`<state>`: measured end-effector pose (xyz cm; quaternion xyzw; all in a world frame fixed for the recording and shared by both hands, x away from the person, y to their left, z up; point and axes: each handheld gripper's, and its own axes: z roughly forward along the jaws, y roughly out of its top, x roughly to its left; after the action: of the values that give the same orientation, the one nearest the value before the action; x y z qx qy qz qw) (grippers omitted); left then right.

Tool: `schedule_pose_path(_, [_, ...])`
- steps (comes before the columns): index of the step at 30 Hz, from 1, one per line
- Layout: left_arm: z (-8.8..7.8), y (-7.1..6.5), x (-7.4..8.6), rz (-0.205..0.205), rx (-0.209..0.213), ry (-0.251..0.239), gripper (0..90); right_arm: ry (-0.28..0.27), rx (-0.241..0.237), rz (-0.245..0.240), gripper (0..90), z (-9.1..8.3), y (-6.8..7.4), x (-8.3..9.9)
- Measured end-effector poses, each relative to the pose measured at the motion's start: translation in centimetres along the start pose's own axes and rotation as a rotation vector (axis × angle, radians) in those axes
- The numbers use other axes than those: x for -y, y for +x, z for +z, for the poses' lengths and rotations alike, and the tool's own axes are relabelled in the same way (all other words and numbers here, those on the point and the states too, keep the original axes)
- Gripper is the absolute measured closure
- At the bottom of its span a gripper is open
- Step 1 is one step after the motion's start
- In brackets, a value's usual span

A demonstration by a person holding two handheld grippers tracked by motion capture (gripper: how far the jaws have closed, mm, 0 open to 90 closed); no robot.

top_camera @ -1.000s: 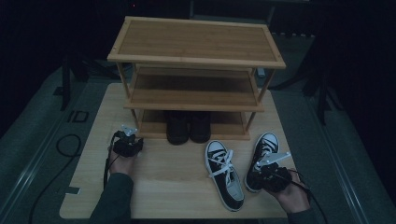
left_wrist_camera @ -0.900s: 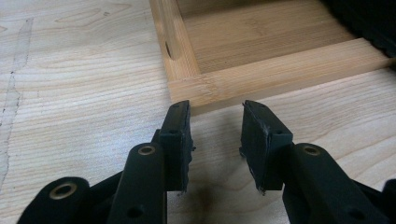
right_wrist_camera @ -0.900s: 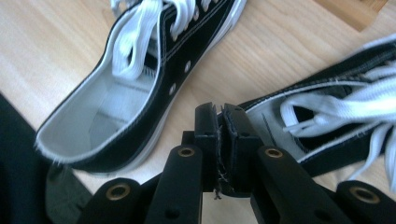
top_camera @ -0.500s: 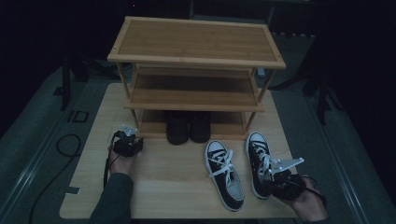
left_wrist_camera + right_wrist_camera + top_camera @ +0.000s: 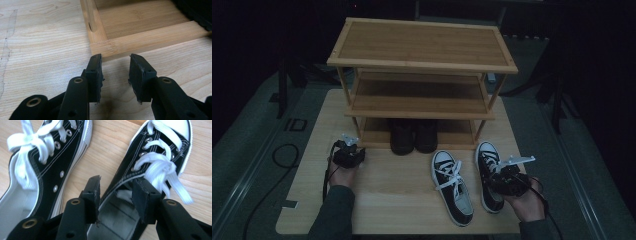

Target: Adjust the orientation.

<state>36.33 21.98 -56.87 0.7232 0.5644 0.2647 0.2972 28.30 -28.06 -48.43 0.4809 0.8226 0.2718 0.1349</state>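
Note:
Two black canvas sneakers with white laces lie side by side on the wooden table, toes toward the rack: one (image 5: 452,187) to the left, one (image 5: 486,159) to the right. My right gripper (image 5: 501,175) is at the heel end of the right sneaker (image 5: 155,157). Its jaws have just been opening and now stand open (image 5: 117,185), one inside the shoe and one outside its side wall, pads clear of it. The other sneaker (image 5: 50,157) lies just beside. My left gripper (image 5: 348,149) rests open and empty (image 5: 115,61) by the rack's lower front corner (image 5: 100,47).
A three-tier bamboo shoe rack (image 5: 422,65) stands at the back of the table (image 5: 387,210). A pair of dark boots (image 5: 414,137) sits on its bottom shelf. A cable (image 5: 282,155) loops on the floor at the left. Dark floor surrounds the table.
The right gripper carried the right sneaker leftward from a tilted pose, laid it flat beside the other sneaker, then drew back slightly and opened its jaws. The left hand stayed still.

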Motion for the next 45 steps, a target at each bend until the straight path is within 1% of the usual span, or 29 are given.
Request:
schedule_pose_path(4, [0.0,0.0,0.0,0.0,-0.001,0.0,62.7,0.015,0.006,0.002,62.0,1.0,-0.1,-0.5])
schedule_pose_path(6, [0.0,0.0,0.0,0.001,0.0,0.0,62.7,0.029,-0.016,-0.002,62.6,1.4,-0.2,-0.7])
schedule_pose_path(7, [0.0,0.0,0.0,0.0,0.0,0.0,62.7,0.035,-0.018,-0.006,63.4,1.6,-0.2,-0.8])
schedule_pose_path(8, [0.0,0.0,0.0,-0.001,0.001,0.0,62.7,0.037,-0.015,-0.008,65.6,1.9,-0.3,-0.8])
schedule_pose_path(10, [0.0,0.0,0.0,-0.001,0.001,-0.001,62.6,0.038,-0.011,-0.006,73.9,2.3,-0.4,-0.8])
schedule_pose_path(12, [0.0,0.0,0.0,-0.001,0.002,-0.001,62.6,0.033,-0.014,-0.014,78.7,2.3,-0.3,-0.7])
schedule_pose_path(13, [0.0,0.0,0.0,-0.001,0.002,-0.001,62.6,0.032,-0.005,-0.021,80.4,2.2,-0.2,-0.7])
schedule_pose_path(15, [0.0,0.0,0.0,0.0,0.001,-0.001,62.7,0.029,0.004,-0.039,82.6,2.2,0.0,-0.6])
schedule_pose_path(18, [0.0,0.0,0.0,0.0,0.001,-0.001,62.6,0.026,0.006,-0.05,84.9,2.2,0.2,-0.5])
schedule_pose_path(21, [0.0,0.1,0.0,-0.001,0.003,-0.001,62.6,0.026,0.007,-0.07,86.3,2.2,0.6,-0.5])
schedule_pose_path(28, [0.0,0.1,0.0,-0.002,0.004,-0.002,62.6,0.01,0.007,-0.085,85.6,2.2,1.4,-0.5])
schedule_pose_path(33, [0.0,0.1,0.0,-0.003,0.004,-0.002,62.6,-0.009,-0.022,-0.103,86.2,2.1,2.3,-0.4])
schedule_pose_path(36, [0.0,0.1,0.1,-0.002,0.002,-0.003,62.6,-0.027,-0.025,-0.128,87.4,2.3,2.9,-0.5])
schedule_pose_path(39, [0.0,0.1,0.1,-0.004,0.005,-0.005,62.6,-0.036,-0.024,-0.146,87.5,2.3,3.2,-0.6])
schedule_pose_path(43, [0.0,0.1,0.1,-0.004,0.004,-0.006,62.6,-0.058,-0.069,-0.168,87.4,2.5,3.8,-0.6])
schedule_pose_path(45, [0.0,0.1,0.1,-0.004,0.004,-0.006,62.6,-0.053,-0.057,-0.184,87.2,2.7,4.2,-0.7])
